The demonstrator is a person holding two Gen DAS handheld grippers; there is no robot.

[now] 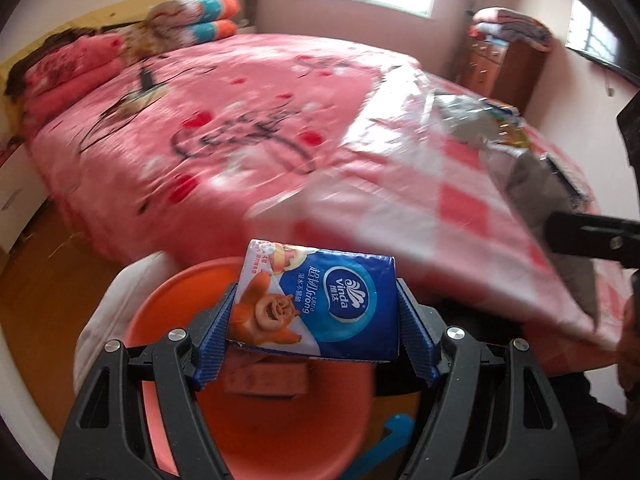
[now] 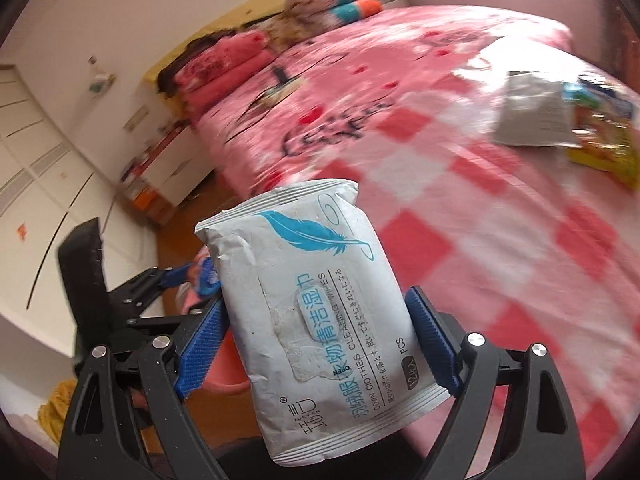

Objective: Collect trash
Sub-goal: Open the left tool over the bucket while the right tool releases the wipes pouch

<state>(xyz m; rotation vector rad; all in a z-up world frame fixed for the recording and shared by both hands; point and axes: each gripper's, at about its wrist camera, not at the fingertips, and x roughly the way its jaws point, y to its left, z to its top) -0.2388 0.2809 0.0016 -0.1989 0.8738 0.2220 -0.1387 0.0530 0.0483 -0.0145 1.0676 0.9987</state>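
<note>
Nearest you, the blue tissue pack point(image 1: 316, 304) is clamped in your left claw point(image 1: 316, 320) right above the orange bin point(image 1: 160, 320), and your right claw point(image 2: 316, 344) grips the white wipes pack point(image 2: 316, 320) beside the bed point(image 2: 500, 240). Let go off-centre and either could glance off the rim onto the floor. More wrappers point(image 2: 600, 140) remain on the bed.

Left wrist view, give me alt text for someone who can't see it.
The left hand-held gripper clamps a blue Vinda tissue pack above an orange bin. Behind lies a pink bed with a silver wrapper.
</note>
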